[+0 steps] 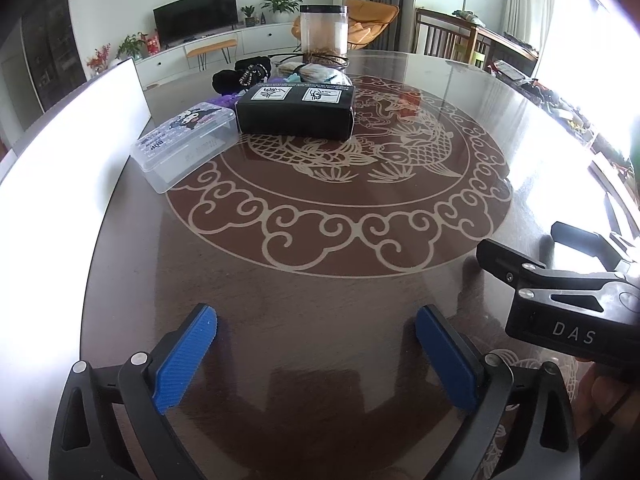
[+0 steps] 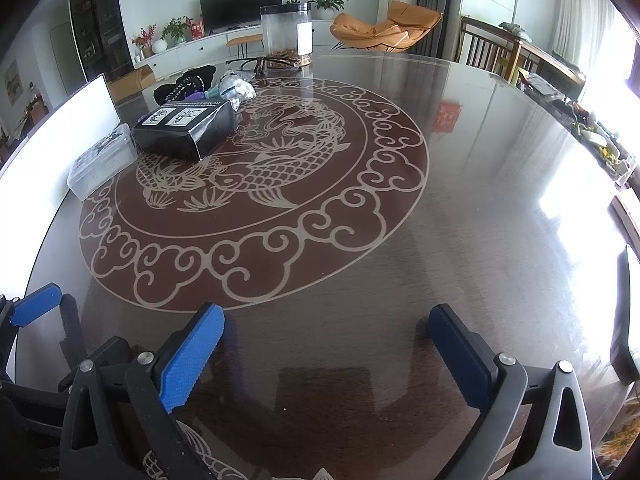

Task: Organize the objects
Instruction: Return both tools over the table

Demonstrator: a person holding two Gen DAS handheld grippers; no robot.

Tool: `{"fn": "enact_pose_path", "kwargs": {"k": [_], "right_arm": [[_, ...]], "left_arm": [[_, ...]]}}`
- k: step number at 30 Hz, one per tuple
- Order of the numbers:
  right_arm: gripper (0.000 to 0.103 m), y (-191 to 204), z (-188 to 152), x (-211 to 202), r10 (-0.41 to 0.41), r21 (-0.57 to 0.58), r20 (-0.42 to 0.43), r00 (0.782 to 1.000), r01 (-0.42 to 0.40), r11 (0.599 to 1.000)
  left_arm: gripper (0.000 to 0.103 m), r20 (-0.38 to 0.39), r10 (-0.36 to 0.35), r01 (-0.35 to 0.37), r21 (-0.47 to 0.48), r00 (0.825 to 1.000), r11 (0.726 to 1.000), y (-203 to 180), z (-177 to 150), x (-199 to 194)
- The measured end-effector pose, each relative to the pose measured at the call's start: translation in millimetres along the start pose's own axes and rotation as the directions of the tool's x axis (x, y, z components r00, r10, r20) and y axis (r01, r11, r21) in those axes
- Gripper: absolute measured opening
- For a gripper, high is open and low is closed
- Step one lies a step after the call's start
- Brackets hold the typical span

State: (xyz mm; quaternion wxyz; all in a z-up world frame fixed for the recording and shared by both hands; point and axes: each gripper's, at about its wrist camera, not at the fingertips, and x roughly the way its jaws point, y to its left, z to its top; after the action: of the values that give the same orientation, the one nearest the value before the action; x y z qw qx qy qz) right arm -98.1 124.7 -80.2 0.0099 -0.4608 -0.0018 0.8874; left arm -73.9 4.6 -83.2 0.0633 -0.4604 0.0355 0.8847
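Both grippers are hanging low over the near edge of the round, glossy dark worktop with its pale fish-and-cloud inlay. The left gripper is standing with its blue pads spread wide and nothing between them; the right gripper is likewise gaping and holding nothing.

The things to be tidied are sitting well apart from them, gathered toward the far left edge. The clear plastic lidded box with a cartoon sticker is lying nearest the left rim; its contents are too faint to name. Touching or just beside it is the black rectangular cardboard box with two white labels on top. I judge both to be light and stiff; the plastic one is looking slippery and would best be taken across its short sides, the carton across its narrow width.

Behind them a soft heap is lying: black fabric pouches and crinkly clear bags, limp and likely to sag when lifted. At the far edge a tall clear cylindrical jar with a black lid is standing upright, holding a shallow brown layer at its bottom; it could tip.
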Motion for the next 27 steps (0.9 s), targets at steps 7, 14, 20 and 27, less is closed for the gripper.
{"fn": "enact_pose_path", "kwargs": {"k": [7, 14, 20, 27], "right_arm": [[0.103, -0.1, 0.1, 0.0, 0.000, 0.000, 0.000, 1.000, 0.000, 1.000], [0.103, -0.3, 0.1, -0.1, 0.000, 0.000, -0.001, 1.000, 0.000, 1.000], [0.103, 0.2, 0.0, 0.0, 0.000, 0.000, 0.000, 1.000, 0.000, 1.000], [0.103, -0.2, 0.0, 0.0, 0.001, 0.000, -0.001, 1.000, -0.001, 1.000]], "left_arm": [[0.102, 0.000, 0.000, 0.000, 0.000, 1.000, 1.000, -0.2, 0.2, 0.2], [0.102, -0.001, 0.000, 0.000, 0.000, 1.000, 1.000, -0.2, 0.3, 0.3], [0.102, -0.001, 0.001, -0.001, -0.001, 1.000, 1.000, -0.4, 0.3, 0.2], [0.103, -0.004, -0.003, 0.003, 0.005, 1.000, 1.000, -1.5, 0.1, 1.1]]}}
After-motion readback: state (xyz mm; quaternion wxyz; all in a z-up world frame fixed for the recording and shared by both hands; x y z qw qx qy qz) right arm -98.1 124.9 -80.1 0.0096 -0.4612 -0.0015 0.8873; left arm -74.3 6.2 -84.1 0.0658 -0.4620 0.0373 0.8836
